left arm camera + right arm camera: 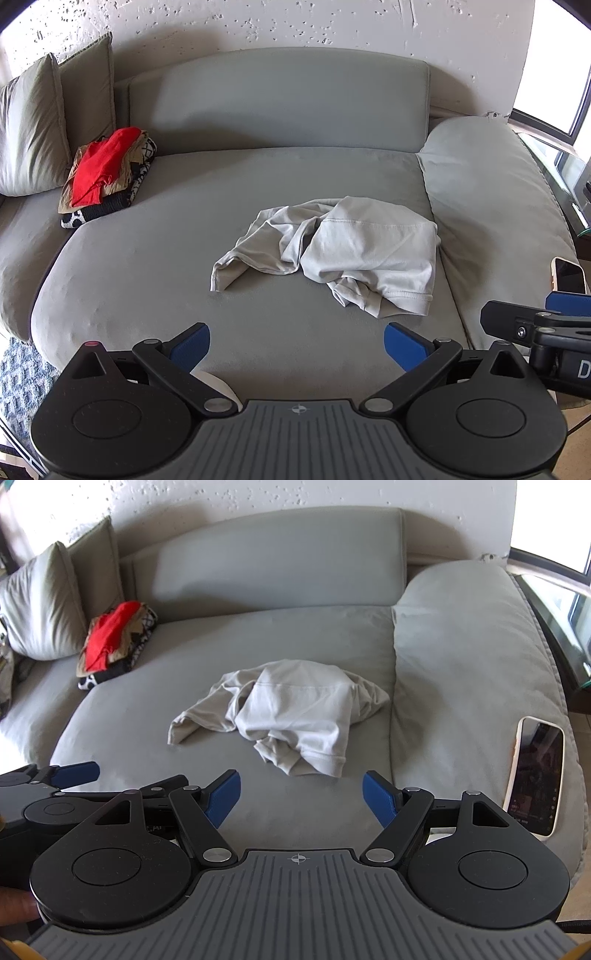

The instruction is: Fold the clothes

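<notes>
From the left wrist, a crumpled pale grey garment point(332, 254) is seen lying on the seat of a grey sofa point(166, 266), its soft knit bunched into folds with a stitched hem turned toward the camera. The left gripper point(297, 346) is held in front of the garment, well short of it, with its blue-padded fingers spread wide and nothing between them. Behind and to the left of the garment, a stack of clothes point(107, 173) topped with red fabric is set beside two plump cushions point(33, 129). To the right of the garment, a phone point(569, 275) rests on the padded sofa arm, and part of the right gripper is seen just below it.

From the right wrist, the garment point(288, 716) is again seen rumpled on the smooth seat. The right gripper point(301, 797) is held before it, fingers parted and empty. The glossy, cream-edged phone point(537, 779) lies to the garment's right; the clothes stack point(114, 642) sits to its far left.
</notes>
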Demonstrator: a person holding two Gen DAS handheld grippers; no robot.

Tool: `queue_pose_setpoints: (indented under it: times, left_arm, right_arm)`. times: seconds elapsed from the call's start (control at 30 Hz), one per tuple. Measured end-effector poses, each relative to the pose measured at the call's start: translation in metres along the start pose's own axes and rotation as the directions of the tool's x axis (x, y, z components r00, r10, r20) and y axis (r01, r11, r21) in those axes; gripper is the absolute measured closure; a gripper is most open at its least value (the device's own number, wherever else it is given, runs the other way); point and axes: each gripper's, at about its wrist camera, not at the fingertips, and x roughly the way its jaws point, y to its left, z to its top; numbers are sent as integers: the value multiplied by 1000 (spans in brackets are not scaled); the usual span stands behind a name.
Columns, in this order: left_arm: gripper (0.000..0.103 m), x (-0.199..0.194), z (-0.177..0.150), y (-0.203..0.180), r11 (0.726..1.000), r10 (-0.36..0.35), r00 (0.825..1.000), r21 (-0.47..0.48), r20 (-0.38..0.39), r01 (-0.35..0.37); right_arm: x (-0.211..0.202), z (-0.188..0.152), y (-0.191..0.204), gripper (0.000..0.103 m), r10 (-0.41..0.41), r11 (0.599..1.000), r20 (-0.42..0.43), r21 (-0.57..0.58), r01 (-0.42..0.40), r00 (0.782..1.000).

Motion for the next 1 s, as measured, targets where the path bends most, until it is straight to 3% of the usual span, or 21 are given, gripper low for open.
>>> queue_pose_setpoints:
  times: [1.0]
  left_arm:
    - [3,3,-7,-7,1000,1,1000,-3,5,-1]
  right_arm:
    - [-1,-2,-2,25,3,1000,5,4,-3,1000]
